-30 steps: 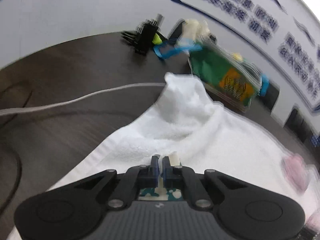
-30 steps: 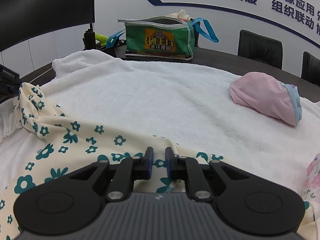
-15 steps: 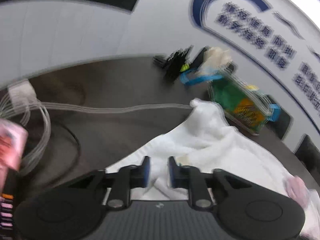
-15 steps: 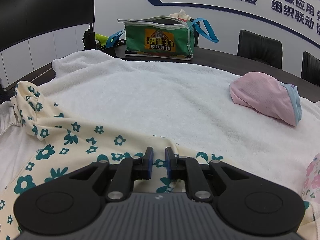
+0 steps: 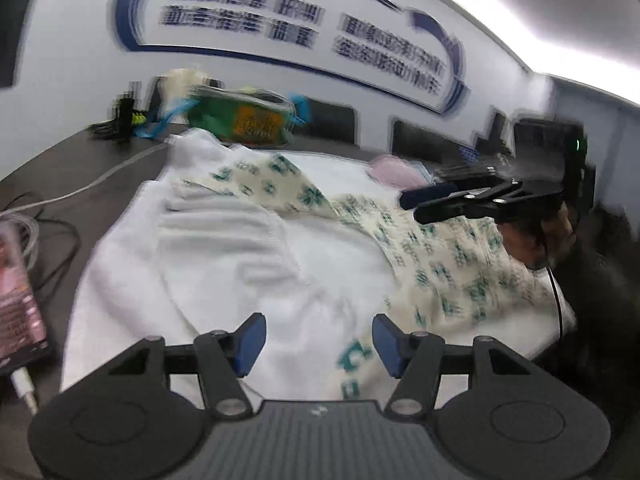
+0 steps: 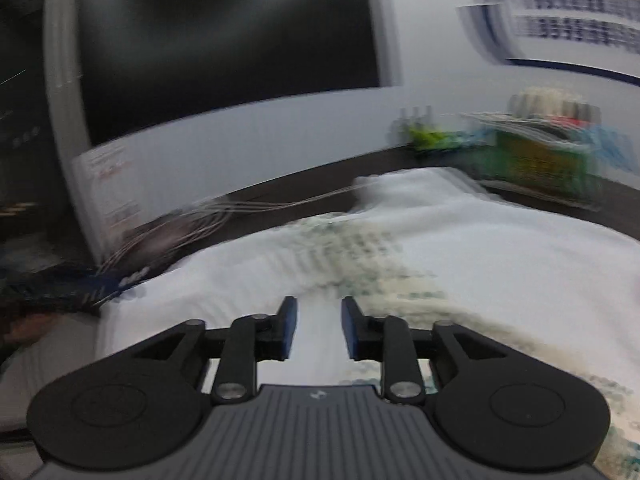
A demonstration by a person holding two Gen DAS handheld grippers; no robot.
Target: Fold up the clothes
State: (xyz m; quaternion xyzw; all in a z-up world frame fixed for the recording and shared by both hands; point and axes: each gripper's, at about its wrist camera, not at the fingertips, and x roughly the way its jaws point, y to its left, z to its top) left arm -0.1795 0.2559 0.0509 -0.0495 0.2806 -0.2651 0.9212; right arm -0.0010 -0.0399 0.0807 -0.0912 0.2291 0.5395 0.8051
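A cream garment with green flowers (image 5: 424, 240) lies spread over a white towel (image 5: 224, 240) on the dark table. My left gripper (image 5: 318, 340) hangs open above the garment's near edge, with nothing between its blue pads (image 5: 250, 338). My right gripper (image 5: 414, 204) shows from the side at the right of the left wrist view, hovering over the garment. In the right wrist view my right gripper (image 6: 318, 326) stands open above the towel (image 6: 500, 240), with the floral garment (image 6: 368, 256) just beyond it. Both views are blurred by motion.
A green bag with blue handles (image 5: 244, 118) stands at the table's far side. A pink cloth bundle (image 5: 396, 174) lies on the towel's far right. A white cable (image 5: 100, 178) and a phone (image 5: 18, 304) lie at the left. A large dark screen (image 6: 224, 52) stands behind the table.
Both grippers were shut, the left on the garment's edge, and now stand open. The left camera has swung right across the towel; the right camera has swung left towards the screen.
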